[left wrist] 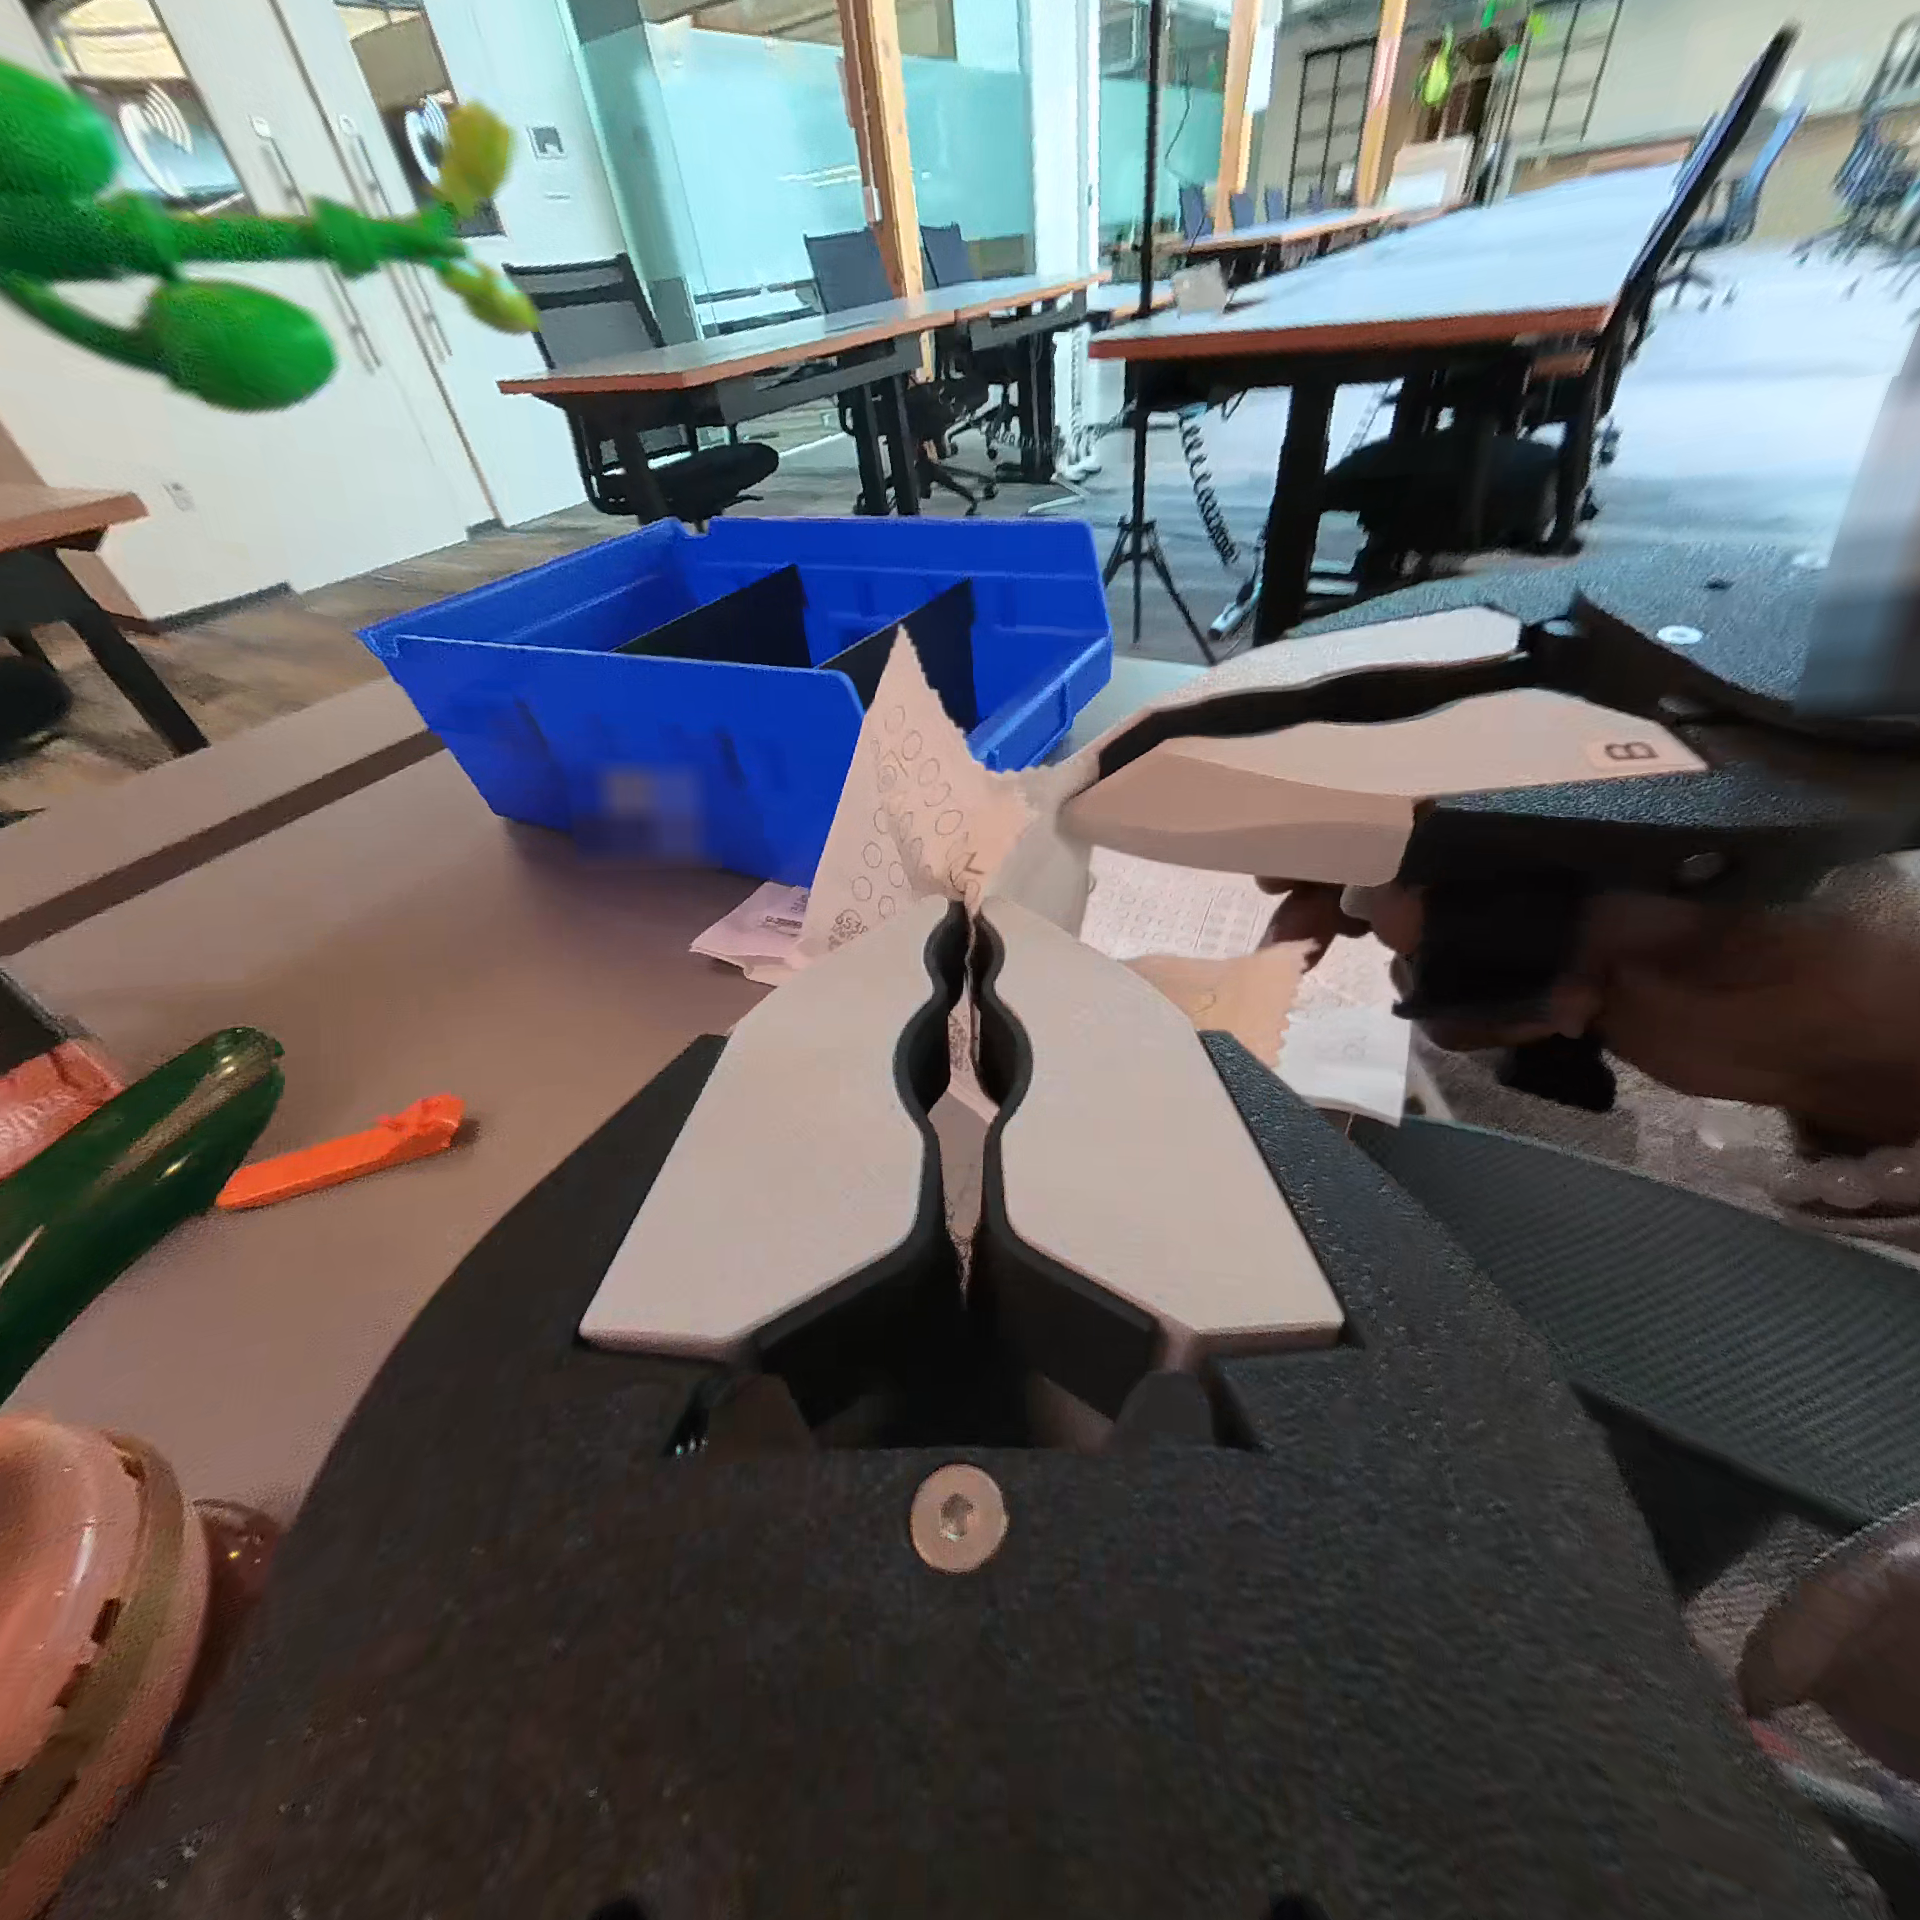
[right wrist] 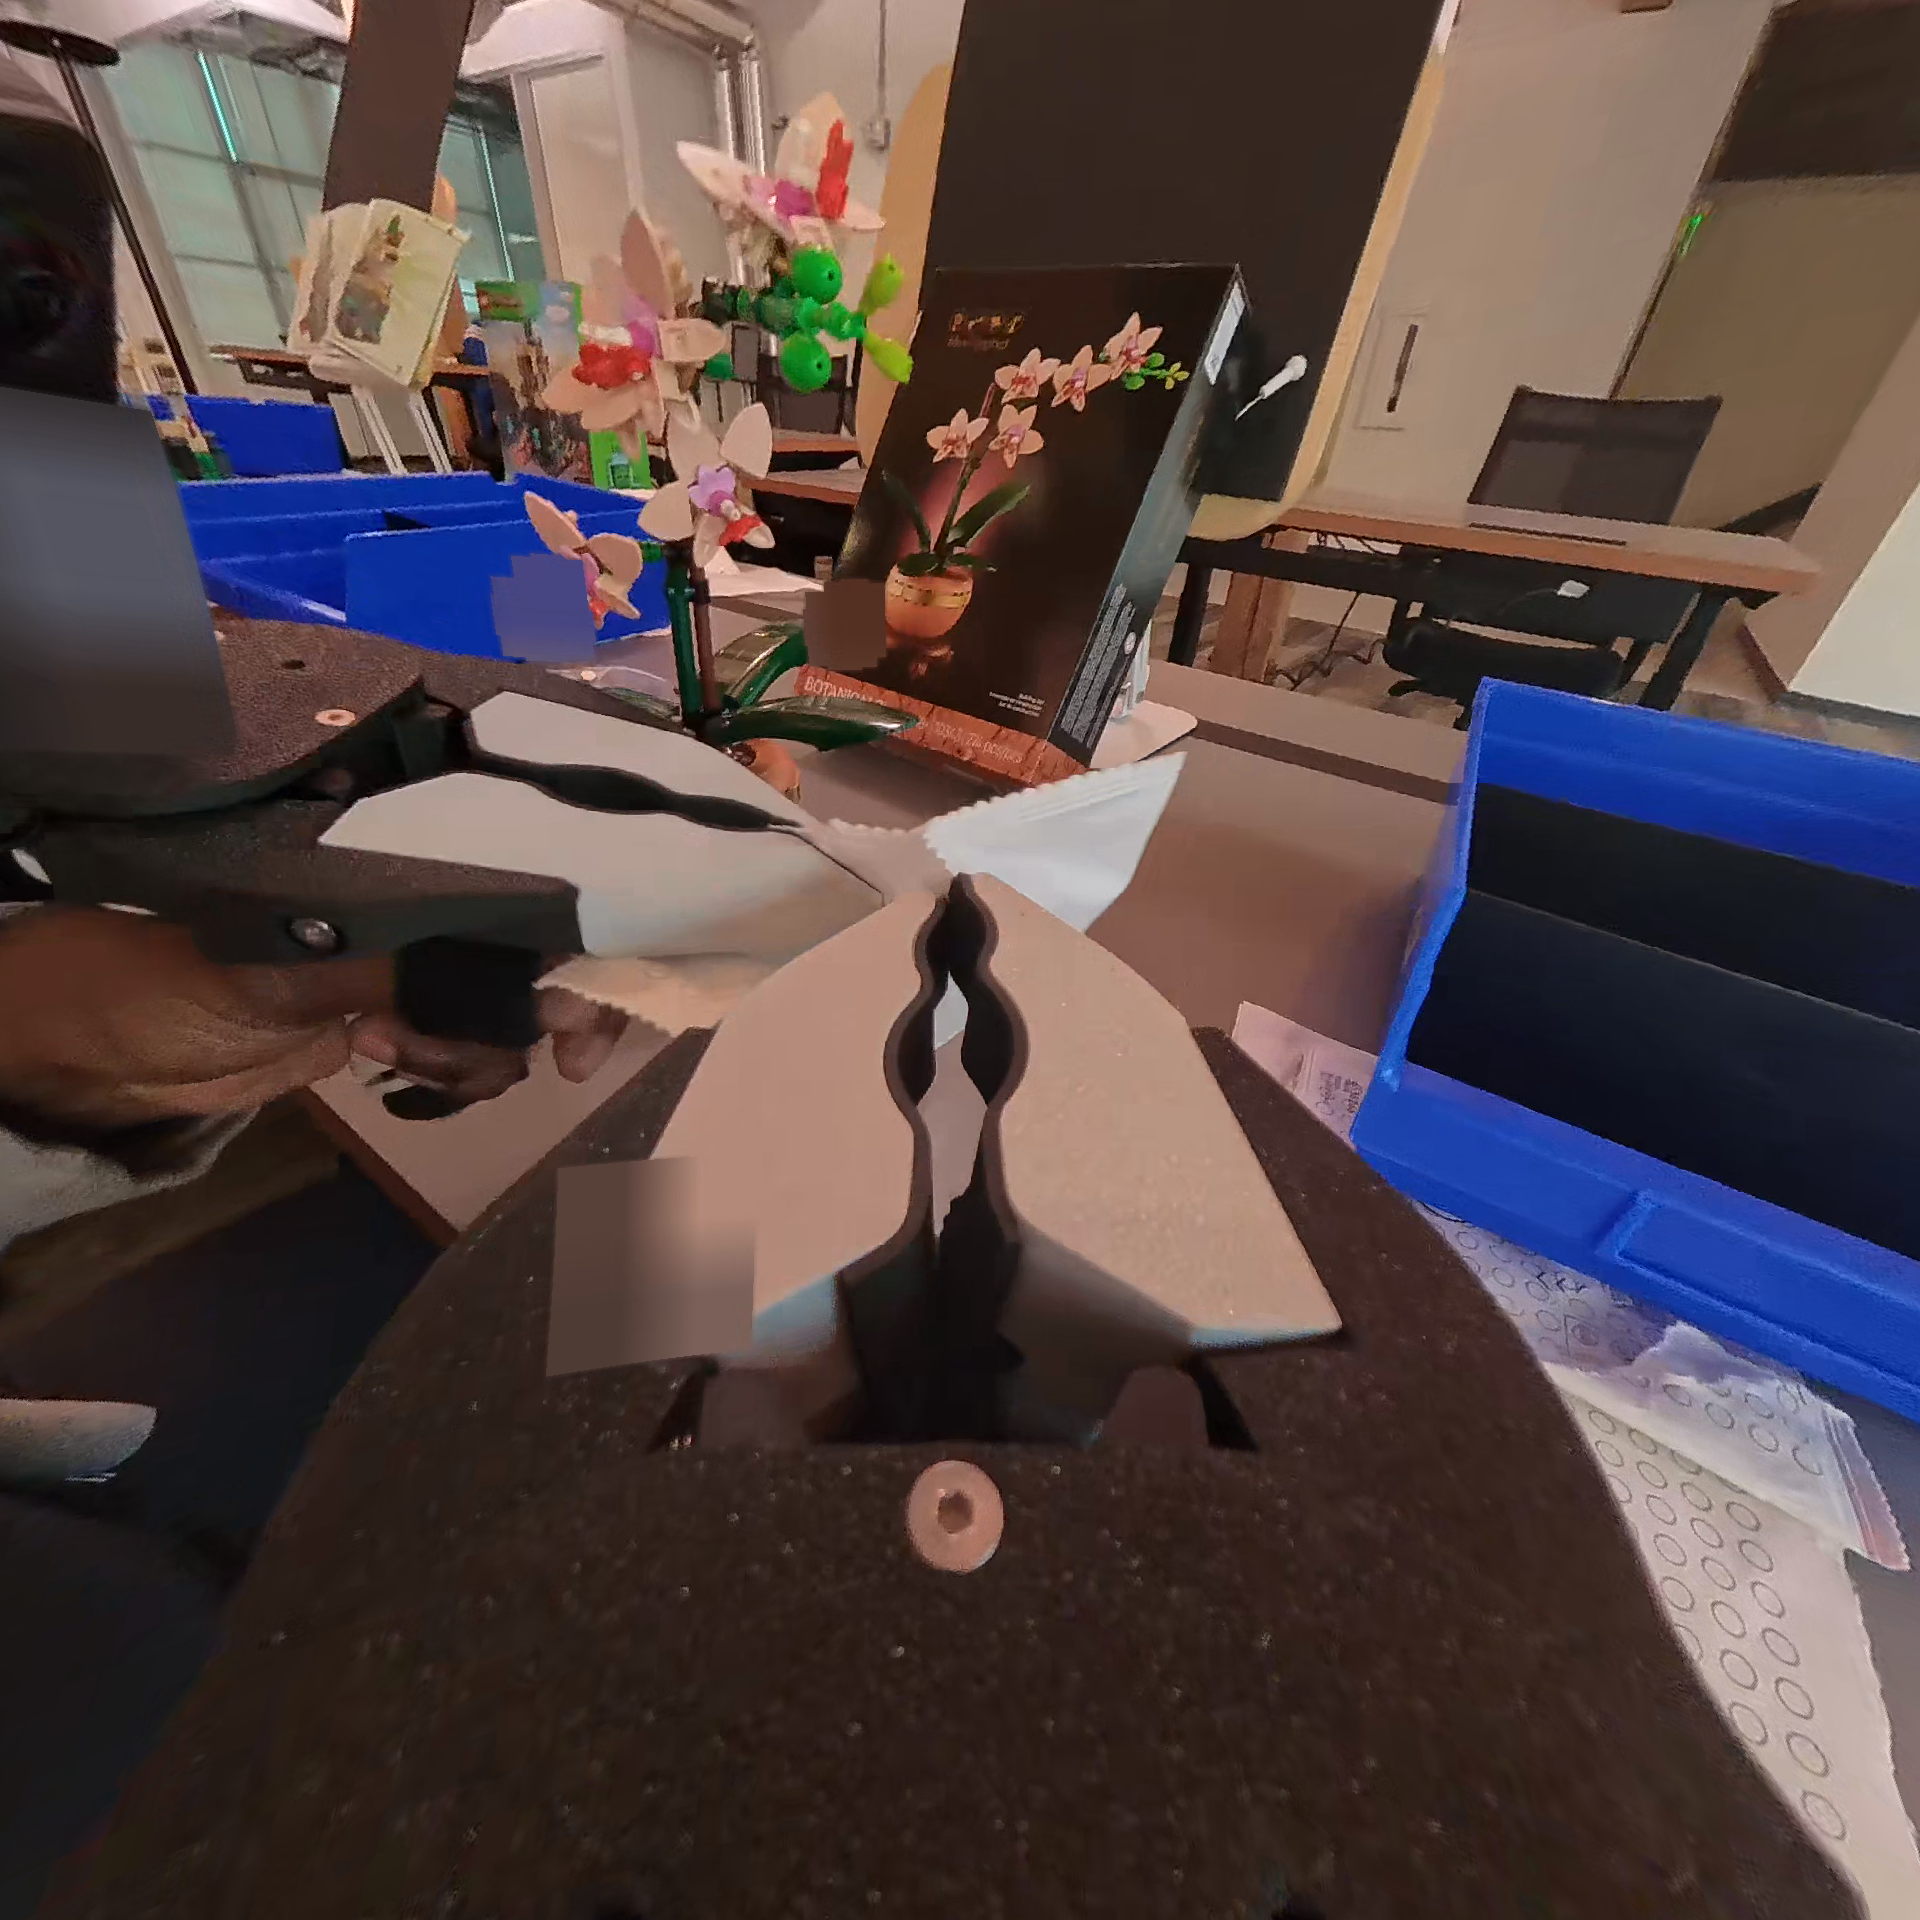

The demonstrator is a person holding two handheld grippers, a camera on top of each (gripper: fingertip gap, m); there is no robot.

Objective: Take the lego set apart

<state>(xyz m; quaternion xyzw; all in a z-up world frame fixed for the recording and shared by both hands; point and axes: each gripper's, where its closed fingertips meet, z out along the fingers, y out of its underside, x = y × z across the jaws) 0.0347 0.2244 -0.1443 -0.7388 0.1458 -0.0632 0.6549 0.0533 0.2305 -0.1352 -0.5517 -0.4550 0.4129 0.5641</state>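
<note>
A small white bag [left wrist: 914, 790] with zigzag edges and printed circles is held up between both grippers. My left gripper [left wrist: 966, 909] is shut on its lower edge. My right gripper [left wrist: 1081, 790] comes in from the right and is shut on the same bag just above. In the right wrist view my right gripper [right wrist: 956, 883] pinches the bag [right wrist: 1049, 831], and the left gripper [right wrist: 847, 857] grips it from the left. The lego orchid [right wrist: 686, 416] stands assembled behind, with green buds [right wrist: 810, 312] and dark leaves [right wrist: 810, 717].
A blue divided bin [left wrist: 665, 727] stands behind the bag; it is at the right in the right wrist view [right wrist: 1662, 1174]. An orange brick separator [left wrist: 343, 1148], a green leaf [left wrist: 135, 1143] and the pink pot [left wrist: 73, 1621] lie left. The set's box [right wrist: 1039, 499] stands behind. More bags [right wrist: 1714, 1558] lie lower right. Left and right tips are no more than a few centimetres apart. My left gripper's tips are some 15 cm from the pink pot [left wrist: 73, 1621].
</note>
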